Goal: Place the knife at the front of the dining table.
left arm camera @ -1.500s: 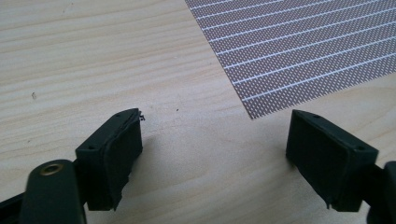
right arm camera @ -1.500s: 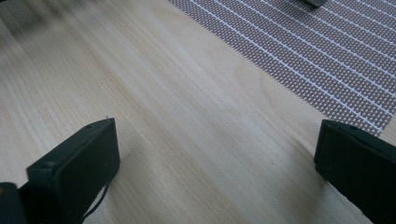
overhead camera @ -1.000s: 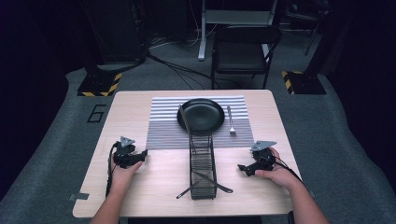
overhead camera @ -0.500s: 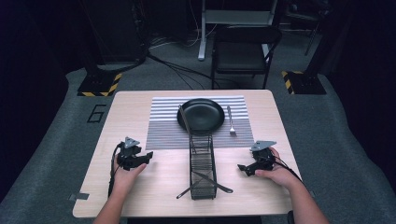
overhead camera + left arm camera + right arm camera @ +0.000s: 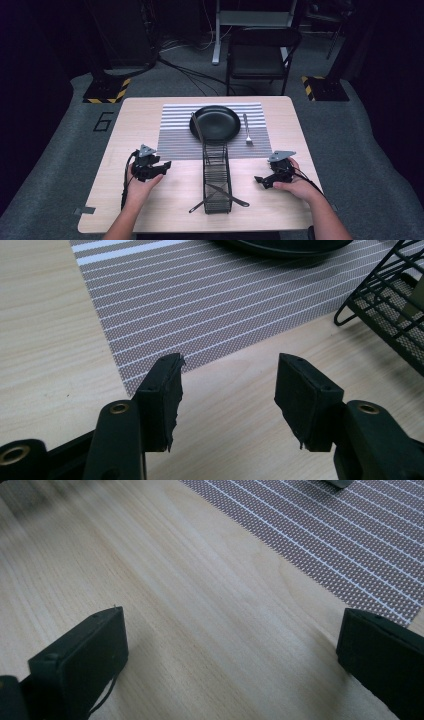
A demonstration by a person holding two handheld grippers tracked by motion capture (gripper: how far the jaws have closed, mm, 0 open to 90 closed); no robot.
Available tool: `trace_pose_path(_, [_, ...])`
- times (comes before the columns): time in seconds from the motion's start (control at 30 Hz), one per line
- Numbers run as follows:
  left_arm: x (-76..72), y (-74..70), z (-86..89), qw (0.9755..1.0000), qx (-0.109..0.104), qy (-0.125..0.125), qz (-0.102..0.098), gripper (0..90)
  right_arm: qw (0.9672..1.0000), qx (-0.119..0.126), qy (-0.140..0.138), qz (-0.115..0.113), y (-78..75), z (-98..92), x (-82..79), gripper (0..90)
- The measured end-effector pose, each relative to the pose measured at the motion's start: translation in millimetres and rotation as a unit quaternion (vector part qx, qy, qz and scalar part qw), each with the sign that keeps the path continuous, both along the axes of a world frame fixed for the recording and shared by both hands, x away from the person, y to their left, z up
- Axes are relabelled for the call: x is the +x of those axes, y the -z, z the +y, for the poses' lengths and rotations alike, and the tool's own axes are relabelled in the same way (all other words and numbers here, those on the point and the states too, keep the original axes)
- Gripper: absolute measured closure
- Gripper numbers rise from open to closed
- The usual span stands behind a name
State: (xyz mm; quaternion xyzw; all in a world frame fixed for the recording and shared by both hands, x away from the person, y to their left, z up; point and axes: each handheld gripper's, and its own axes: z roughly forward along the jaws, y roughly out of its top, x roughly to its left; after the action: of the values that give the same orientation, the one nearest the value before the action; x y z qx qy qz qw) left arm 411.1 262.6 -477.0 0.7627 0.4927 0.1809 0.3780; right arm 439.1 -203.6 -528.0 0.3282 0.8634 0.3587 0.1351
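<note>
Both forearms are bare, no sleeves. Each hand carries a black gripper: the left gripper (image 5: pixel 162 165) and right gripper (image 5: pixel 258 179) wear grey three-cornered top plates and trail black cables rearward. Brass-ringed screw holes sit behind the blocky, rubber-padded jaws.

left gripper (image 5: pixel 162 165): jaws apart, low near table's left edge | right gripper (image 5: pixel 260 179): jaws spread wide, near right edge
</note>
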Motion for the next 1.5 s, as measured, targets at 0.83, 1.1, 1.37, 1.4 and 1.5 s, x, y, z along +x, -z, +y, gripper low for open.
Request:
trace_pose_path(0.83, [7.3, -33.5, -24.7, 0.9993, -0.012, 0.035, -0.004, 50.1, 1.0, 0.0, 0.0, 0.0, 0.0, 0.0, 0.0, 0.0])
trace_pose_path(1.1, [7.6, -50.0, -36.6, 0.9988, -0.02, 0.041, -0.018, 50.5, 1.0, 0.0, 0.0, 0.0, 0.0, 0.0, 0.0, 0.0])
trace_pose_path(1.37, [10.4, -64.8, -43.9, 0.998, -0.021, 0.051, -0.03, 50.8, 1.0, 0.0, 0.0, 0.0, 0.0, 0.0, 0.0, 0.0])
trace_pose_path(1.4, [10.4, -64.8, -43.9, 0.998, -0.021, 0.051, -0.03, 50.8, 1.0, 0.0, 0.0, 0.0, 0.0, 0.0, 0.0, 0.0])
trace_pose_path(1.5, [11.4, -73.2, -48.7, 0.9974, -0.026, 0.057, -0.035, 50.8, 1.0, 0.0, 0.0, 0.0, 0.0, 0.0, 0.0, 0.0])
